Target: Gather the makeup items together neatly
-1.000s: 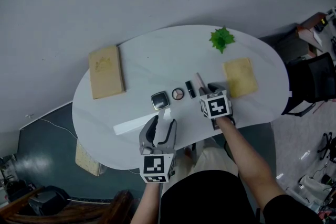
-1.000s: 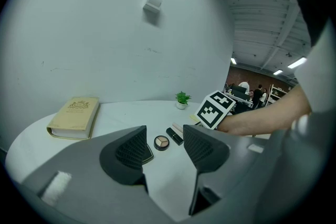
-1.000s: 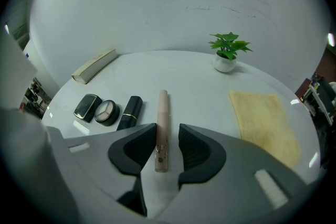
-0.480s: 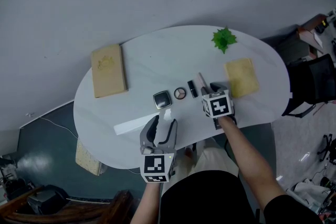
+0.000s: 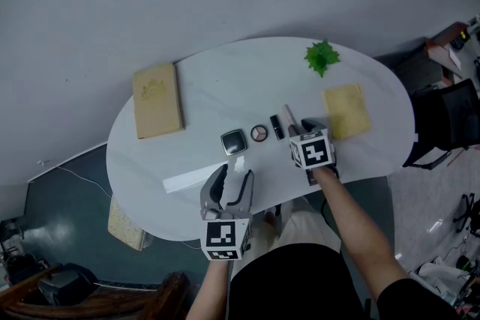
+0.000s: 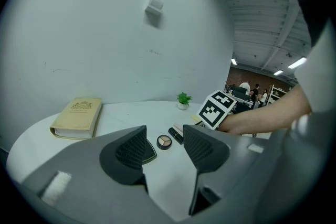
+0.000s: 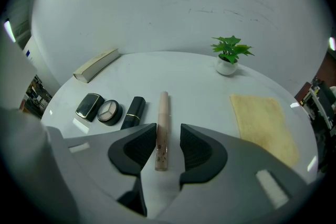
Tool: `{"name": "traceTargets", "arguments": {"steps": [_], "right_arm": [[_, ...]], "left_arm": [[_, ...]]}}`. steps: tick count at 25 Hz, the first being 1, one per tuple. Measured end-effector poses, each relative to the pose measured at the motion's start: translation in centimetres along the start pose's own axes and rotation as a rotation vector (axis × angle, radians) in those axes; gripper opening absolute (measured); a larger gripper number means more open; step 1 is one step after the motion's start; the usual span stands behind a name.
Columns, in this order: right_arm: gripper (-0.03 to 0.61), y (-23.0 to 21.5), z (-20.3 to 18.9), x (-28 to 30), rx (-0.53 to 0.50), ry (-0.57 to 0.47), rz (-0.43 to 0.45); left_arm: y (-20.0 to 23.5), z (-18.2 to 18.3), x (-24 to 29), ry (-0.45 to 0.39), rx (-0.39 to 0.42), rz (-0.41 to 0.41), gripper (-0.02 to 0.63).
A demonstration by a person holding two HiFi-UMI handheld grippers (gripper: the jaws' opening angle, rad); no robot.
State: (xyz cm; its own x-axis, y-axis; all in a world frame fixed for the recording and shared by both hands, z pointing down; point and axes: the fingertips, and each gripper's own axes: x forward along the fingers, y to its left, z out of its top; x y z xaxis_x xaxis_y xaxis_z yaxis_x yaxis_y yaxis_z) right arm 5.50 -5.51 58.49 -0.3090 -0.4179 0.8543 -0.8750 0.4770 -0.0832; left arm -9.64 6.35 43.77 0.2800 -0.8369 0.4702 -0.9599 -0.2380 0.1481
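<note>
Lip gloss tube: a slim, pale pink tube lying flat on the white table. Its long axis runs straight away from the person. The near end sits between the right jaws and the far end points toward the wall.
Row of makeup: to the left of the tube, side by side, lie a black lipstick, a round eyeshadow compact and a square black compact. The lipstick lies nearly parallel to the tube.
Right gripper: pitched steeply down over the tube's near end. The jaws stand apart on either side of the tube, and a gap shows at each pad.
Left gripper: held low at the table's near edge and tilted slightly down toward the row. The jaws are apart, with only bare tabletop between them.
Head view only: both forearms reach in from below, and the right marker cube hides the tube's near end.
Right gripper view only: the clearance between the pads and the tube.
Left gripper view only: the person's right hand behind its cube.
Surroundings: a tan book lies far left, a potted plant stands at the back, and a yellow cloth lies to the right.
</note>
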Motion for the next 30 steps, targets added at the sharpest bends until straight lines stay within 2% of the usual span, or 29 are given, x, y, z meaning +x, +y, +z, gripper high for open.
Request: {"name": "traceTargets", "arguments": {"steps": [30], "right_arm": [[0.129,0.26,0.54,-0.71,-0.011,-0.029,0.0]], "left_arm": [[-0.16,0.35,-0.24,-0.014,0.006,-0.001,0.219]]}}
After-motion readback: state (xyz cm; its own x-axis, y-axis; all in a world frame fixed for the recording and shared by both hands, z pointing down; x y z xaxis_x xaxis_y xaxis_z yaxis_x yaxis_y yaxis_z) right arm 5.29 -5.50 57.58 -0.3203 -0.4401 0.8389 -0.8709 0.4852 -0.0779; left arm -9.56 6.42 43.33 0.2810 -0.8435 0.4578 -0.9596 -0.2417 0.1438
